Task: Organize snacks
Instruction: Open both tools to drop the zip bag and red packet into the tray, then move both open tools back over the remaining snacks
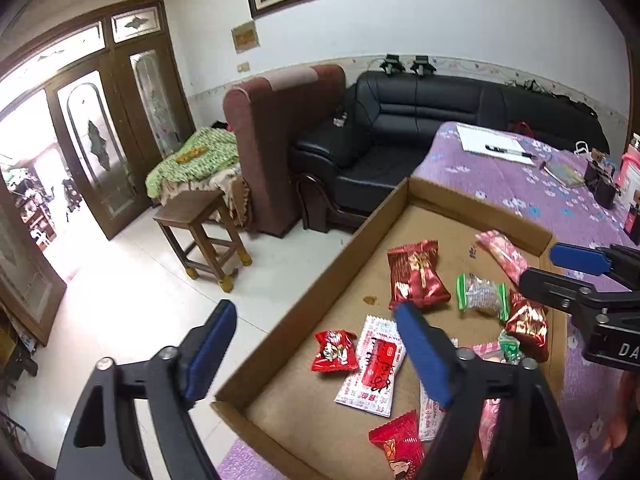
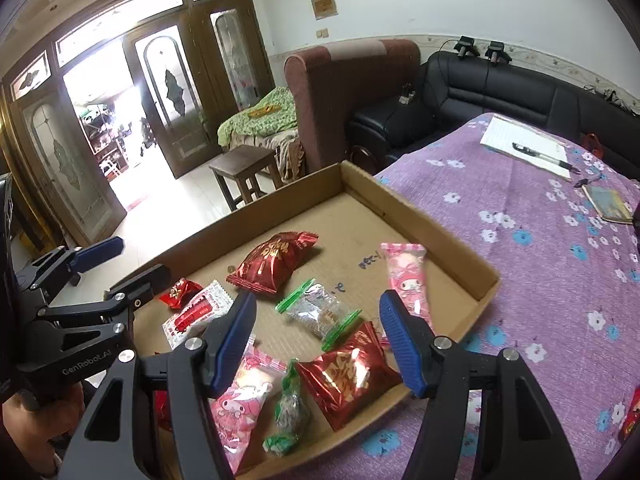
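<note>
A shallow cardboard tray (image 1: 320,280) lies on the purple cloth and holds several snack packets. Among them are a large red foil packet (image 1: 416,276), a clear packet with green ends (image 2: 320,308), a pink cartoon packet (image 2: 408,276), a white-and-red sachet (image 1: 372,368) and a small red packet (image 1: 334,350). My left gripper (image 1: 316,350) hangs open over the tray's left edge, one finger outside the wall. My right gripper (image 2: 318,342) is open above a second red foil packet (image 2: 348,376) and a green candy (image 2: 290,404). Neither holds anything.
The floral purple cloth (image 2: 520,240) covers the table to the right, with a notepad and pen (image 2: 528,148) and a small book (image 2: 608,204) at the far end. Beyond the table stand a black sofa (image 1: 420,120), a brown armchair (image 1: 280,140) and a wooden stool (image 1: 204,232).
</note>
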### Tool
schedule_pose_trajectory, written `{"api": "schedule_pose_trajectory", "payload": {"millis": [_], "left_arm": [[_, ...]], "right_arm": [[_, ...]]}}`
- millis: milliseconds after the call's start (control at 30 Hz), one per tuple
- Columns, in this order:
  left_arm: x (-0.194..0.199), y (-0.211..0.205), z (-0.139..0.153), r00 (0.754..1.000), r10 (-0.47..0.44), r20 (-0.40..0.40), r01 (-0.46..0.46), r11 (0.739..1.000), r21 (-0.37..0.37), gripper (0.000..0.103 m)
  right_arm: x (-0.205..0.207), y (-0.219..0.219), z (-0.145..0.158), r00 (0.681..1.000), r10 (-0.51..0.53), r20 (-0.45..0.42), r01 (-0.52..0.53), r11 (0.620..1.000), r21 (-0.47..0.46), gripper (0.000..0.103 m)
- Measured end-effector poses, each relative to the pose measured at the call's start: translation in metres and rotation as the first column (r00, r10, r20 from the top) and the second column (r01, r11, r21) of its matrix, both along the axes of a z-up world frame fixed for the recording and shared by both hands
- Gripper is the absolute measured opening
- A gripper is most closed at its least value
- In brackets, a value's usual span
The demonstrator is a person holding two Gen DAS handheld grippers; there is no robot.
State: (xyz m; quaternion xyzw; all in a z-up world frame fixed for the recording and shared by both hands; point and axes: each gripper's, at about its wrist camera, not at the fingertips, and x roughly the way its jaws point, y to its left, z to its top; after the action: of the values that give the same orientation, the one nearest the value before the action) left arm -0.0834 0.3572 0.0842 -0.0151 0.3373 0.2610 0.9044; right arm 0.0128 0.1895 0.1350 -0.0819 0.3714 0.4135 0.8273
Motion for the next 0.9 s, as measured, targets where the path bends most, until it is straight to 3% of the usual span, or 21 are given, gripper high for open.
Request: {"api": "schedule_pose_trajectory", "payload": {"millis": [433,900], "left_arm": [[-0.013,-0.04,0.036,0.997,-0.05,0.066,0.046,0.997,0.066,0.093],[-0.005,-0.091,0.056,0.989,-0.122,0.081,0.113,0.987,0.111,0.098]], "right_arm": [[-0.008,-0.073,0.027,0.996,-0.087,0.036,0.085,0.994,0.062,0.064],[-0.009,-0.154,0.031,0.981,-0.192,0.04,0.189,0.979,0.074,0.064]]}}
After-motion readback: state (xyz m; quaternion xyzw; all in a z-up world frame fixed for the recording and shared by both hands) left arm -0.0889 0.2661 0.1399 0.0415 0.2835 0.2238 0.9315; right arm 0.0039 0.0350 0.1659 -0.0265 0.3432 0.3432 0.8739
